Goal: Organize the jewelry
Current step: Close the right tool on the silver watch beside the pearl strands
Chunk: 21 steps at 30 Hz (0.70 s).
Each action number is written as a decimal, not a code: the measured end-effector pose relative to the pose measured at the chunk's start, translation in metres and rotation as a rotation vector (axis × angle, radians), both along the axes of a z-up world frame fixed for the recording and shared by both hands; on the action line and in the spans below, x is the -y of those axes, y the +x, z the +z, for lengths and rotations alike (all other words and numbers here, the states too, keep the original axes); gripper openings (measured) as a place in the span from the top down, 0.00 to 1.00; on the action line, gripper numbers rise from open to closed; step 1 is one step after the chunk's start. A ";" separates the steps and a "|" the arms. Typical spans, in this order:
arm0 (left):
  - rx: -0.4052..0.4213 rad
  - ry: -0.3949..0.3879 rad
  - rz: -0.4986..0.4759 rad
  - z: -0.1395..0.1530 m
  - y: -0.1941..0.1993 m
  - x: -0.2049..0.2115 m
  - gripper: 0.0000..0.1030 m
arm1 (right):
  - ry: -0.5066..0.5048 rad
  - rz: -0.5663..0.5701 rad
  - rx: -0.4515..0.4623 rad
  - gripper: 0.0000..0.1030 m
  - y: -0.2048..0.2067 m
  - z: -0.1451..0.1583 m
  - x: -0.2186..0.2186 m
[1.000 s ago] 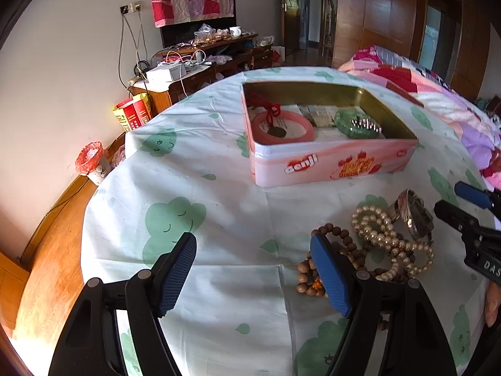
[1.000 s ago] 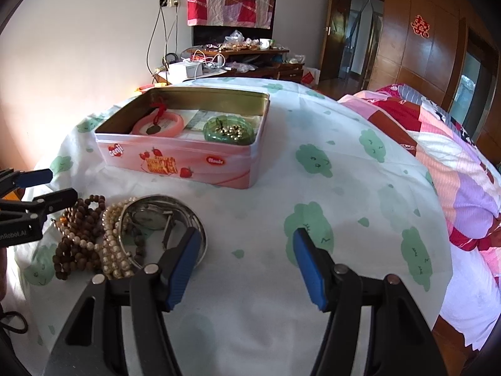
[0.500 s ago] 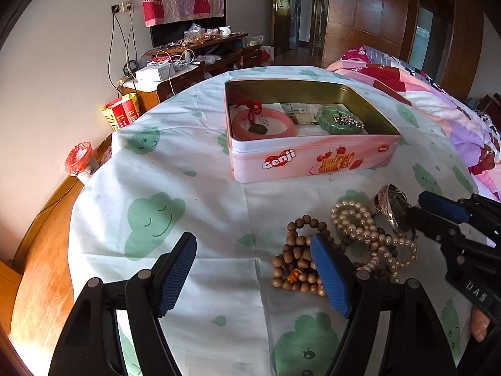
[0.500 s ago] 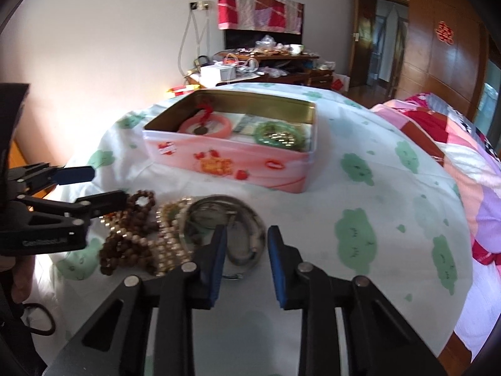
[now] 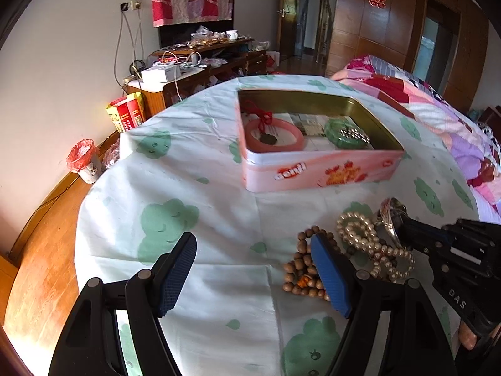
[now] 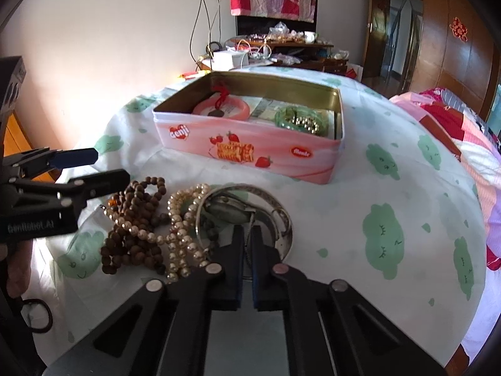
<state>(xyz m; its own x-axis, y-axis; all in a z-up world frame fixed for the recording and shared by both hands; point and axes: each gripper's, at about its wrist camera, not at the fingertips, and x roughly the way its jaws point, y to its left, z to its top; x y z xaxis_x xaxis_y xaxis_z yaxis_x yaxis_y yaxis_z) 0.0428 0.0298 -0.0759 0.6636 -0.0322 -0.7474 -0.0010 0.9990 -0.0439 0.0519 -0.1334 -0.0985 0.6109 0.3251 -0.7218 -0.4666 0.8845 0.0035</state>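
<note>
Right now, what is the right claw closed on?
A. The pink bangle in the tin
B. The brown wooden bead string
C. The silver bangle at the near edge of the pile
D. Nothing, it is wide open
C: in the right wrist view the right claw has its pads pinched on the thin rim of the silver bangle, beside the pearl beads.

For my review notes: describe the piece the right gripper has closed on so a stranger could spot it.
Start at the pink biscuit tin on the cloud-print cloth. In front of it lies a heap of jewelry; the silver bangle is at its right edge, the right gripper shut on its rim. It alone is a plain metal hoop, unlike the pearl strand and brown wooden beads.
</note>
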 end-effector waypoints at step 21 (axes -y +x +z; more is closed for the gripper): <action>-0.030 0.008 -0.064 -0.011 0.003 0.017 0.40 | 0.022 -0.028 0.092 0.75 -0.002 0.023 0.016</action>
